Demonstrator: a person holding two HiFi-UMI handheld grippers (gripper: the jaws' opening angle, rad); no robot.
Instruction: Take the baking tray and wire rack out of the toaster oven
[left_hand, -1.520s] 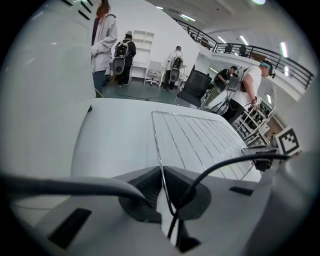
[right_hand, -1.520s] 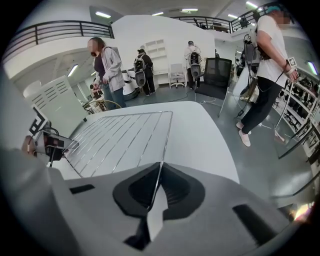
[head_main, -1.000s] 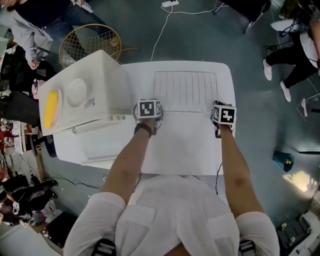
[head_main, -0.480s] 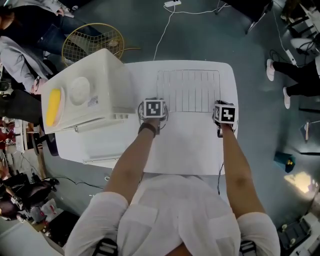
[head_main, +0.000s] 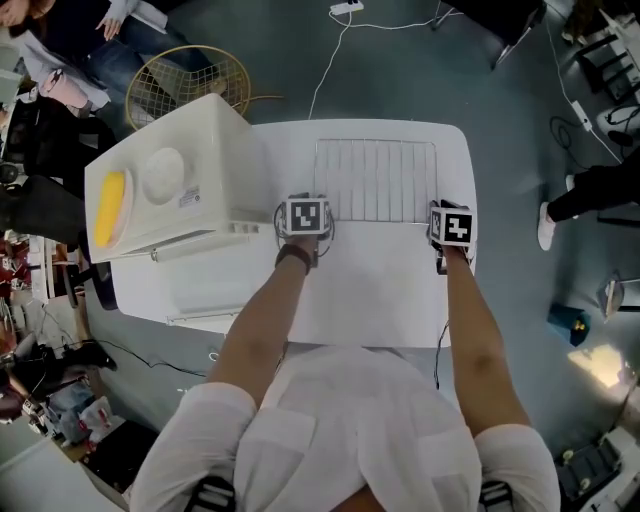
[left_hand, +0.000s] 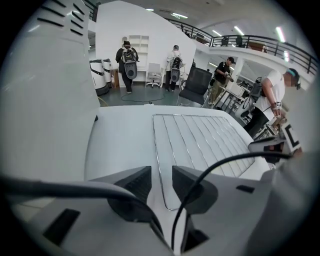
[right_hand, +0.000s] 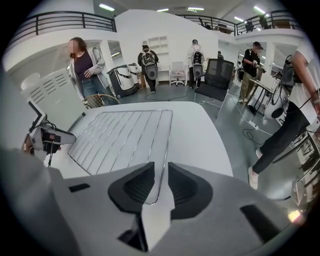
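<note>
- The wire rack (head_main: 375, 180) lies flat on our white counter (head_main: 380, 300), beside the toaster oven (head_main: 175, 180).
- Our left claw (left_hand: 161, 181) and right claw (right_hand: 160, 181) have just been opening, with the jaws loose astride the rack's near corners.
- Grey floor (head_main: 500, 110) surrounds us.

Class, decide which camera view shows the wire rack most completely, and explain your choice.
The head view: almost the whole wire rack shows from above, lying flat on the white table. The left gripper view and right gripper view each show it foreshortened, with a near corner running between the open jaws.
</note>
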